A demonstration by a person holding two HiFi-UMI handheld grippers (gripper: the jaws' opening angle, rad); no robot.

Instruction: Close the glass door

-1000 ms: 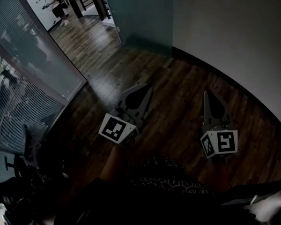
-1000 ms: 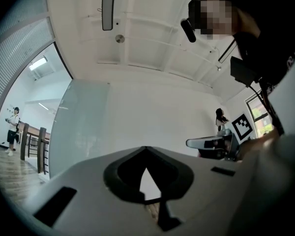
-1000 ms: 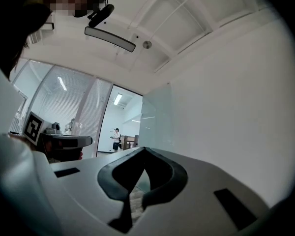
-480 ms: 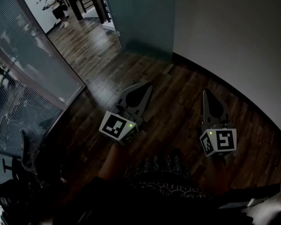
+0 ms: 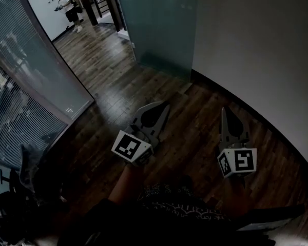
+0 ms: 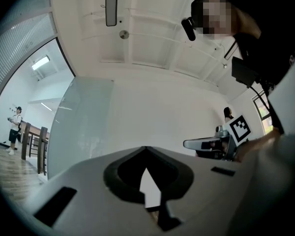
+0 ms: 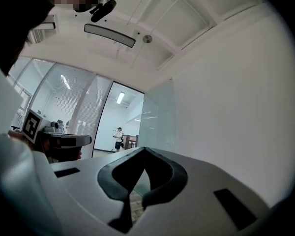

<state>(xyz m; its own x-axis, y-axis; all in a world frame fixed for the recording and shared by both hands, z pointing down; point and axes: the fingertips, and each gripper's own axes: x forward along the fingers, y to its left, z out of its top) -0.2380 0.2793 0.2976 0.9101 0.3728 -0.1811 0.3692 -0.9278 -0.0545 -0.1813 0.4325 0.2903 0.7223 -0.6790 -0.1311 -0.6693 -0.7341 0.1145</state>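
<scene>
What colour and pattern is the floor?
The floor is dark brown wood planks; the head view shows it best.

Left tongs (image 5: pixel 164 105), right tongs (image 5: pixel 224 110) face seemingly open glass door (image 5: pixel 159 24).

Glossy wood floor (image 5: pixel 197 129), seemingly frosted door (image 5: pixel 159 24)

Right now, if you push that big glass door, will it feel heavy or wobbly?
Probably heavy: the glass door is a tall, wide frosted pane standing up from the floor. It should stay stiff and swing rather than bend, since it looks like one flat sheet. Its smooth face may be slippery, so push gently; glass can crack.
</scene>
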